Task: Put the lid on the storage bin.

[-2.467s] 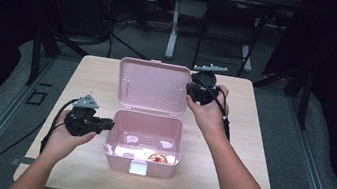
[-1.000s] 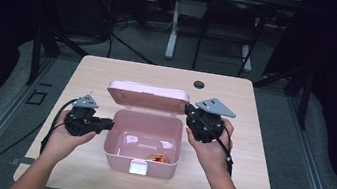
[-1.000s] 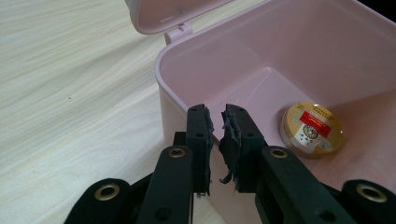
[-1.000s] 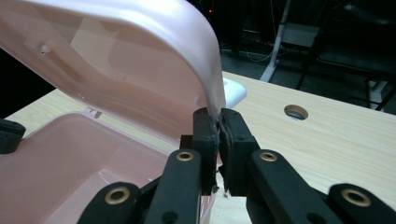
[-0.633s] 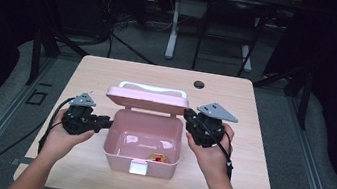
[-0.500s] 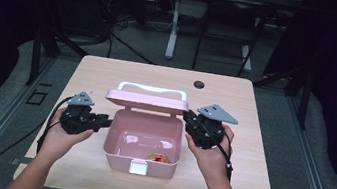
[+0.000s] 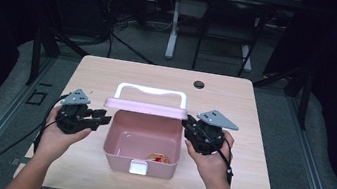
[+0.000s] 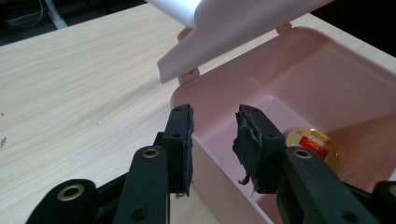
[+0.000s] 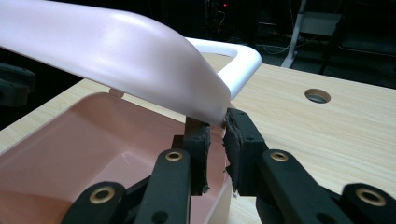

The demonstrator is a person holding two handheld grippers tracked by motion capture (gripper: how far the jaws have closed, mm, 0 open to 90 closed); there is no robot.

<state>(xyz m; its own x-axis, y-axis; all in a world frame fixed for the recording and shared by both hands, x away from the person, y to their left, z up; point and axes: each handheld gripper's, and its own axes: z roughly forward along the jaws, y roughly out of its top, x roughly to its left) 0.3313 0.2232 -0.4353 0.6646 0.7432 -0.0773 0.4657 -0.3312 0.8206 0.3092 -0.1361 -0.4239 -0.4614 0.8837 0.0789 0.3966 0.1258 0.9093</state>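
Slippage threatens: right tongs [image 9: 215, 120], narrow and just easing open, barely pinch the half-lowered lid [image 7: 146, 107] above the pink box [image 7: 143, 144] on the worktop [image 7: 261, 138]. Left tongs [image 8: 215, 112], just widening, loosely straddle its wall, so the lid may slam.

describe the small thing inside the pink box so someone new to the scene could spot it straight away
On the wooden table sits an open pink box, its lid half lowered above it. Look at the box floor, near the front wall with the white latch. There lies a small round gold disc with a red label, the one item inside and the only gold thing.
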